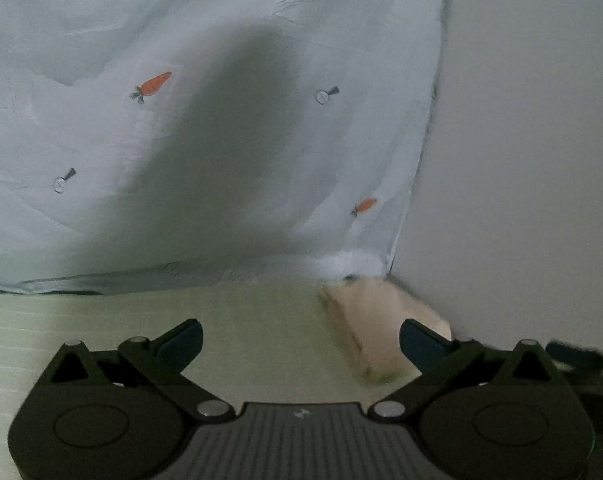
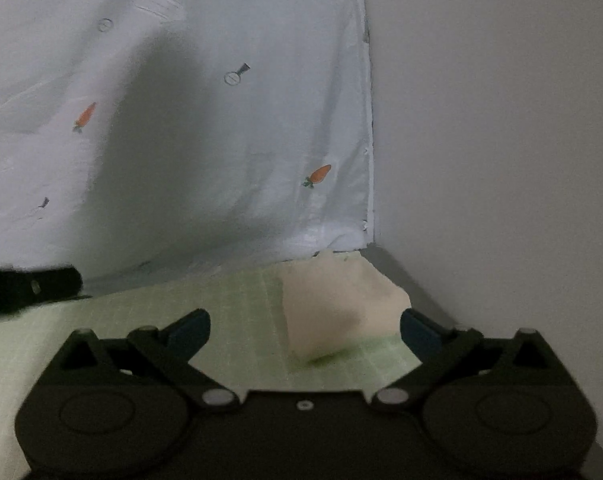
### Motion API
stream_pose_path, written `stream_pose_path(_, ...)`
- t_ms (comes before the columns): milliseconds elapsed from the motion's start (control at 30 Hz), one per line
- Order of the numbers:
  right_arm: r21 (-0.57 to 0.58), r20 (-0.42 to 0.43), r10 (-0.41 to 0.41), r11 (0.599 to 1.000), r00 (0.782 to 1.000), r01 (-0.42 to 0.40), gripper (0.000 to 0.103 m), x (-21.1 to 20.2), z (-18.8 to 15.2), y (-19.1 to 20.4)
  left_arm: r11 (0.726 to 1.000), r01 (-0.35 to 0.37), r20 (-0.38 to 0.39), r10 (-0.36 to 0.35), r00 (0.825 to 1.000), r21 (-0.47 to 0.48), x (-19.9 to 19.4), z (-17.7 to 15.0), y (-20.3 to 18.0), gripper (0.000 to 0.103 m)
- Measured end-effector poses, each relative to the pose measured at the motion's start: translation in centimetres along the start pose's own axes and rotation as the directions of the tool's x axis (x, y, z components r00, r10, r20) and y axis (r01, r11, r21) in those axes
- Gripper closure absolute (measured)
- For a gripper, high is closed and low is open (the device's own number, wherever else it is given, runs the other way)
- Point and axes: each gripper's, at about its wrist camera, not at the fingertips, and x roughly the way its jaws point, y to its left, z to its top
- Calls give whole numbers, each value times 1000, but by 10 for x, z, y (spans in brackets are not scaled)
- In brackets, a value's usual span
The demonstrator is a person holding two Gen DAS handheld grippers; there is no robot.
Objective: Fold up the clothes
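Both the left gripper (image 1: 301,344) and right gripper (image 2: 305,334) hover with fingers spread, holding nothing. The cream folded garment (image 2: 341,304) lies on the green mat (image 2: 229,300), at the corner beside the carrot-print sheet (image 2: 221,140).

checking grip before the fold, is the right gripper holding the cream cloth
No, the right gripper is open, its fingers spread apart with the cream cloth lying loose on the green mat ahead of them.

A small cream cloth (image 2: 341,304) lies folded on the green desk (image 2: 229,312). Its far edge touches the carrot-print sheet (image 2: 261,128).
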Motion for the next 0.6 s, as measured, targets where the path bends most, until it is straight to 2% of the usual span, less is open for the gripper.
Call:
stream_pose_path(200,35,-32,-32,999,999,33,1,-48,-22,24,997,29,-50,-26,998,65,-50,-26,11,0)
stream_pose_path(333,48,-55,-51,997,997,54,1,-75,-37,39,993,48,-39,-44,998,108,-78,-39,16,0)
stream_pose_path(600,58,-108,-77,995,991,83,1,-98,-62,58,987,92,-76,-82,994,135,-102,-58,29,0)
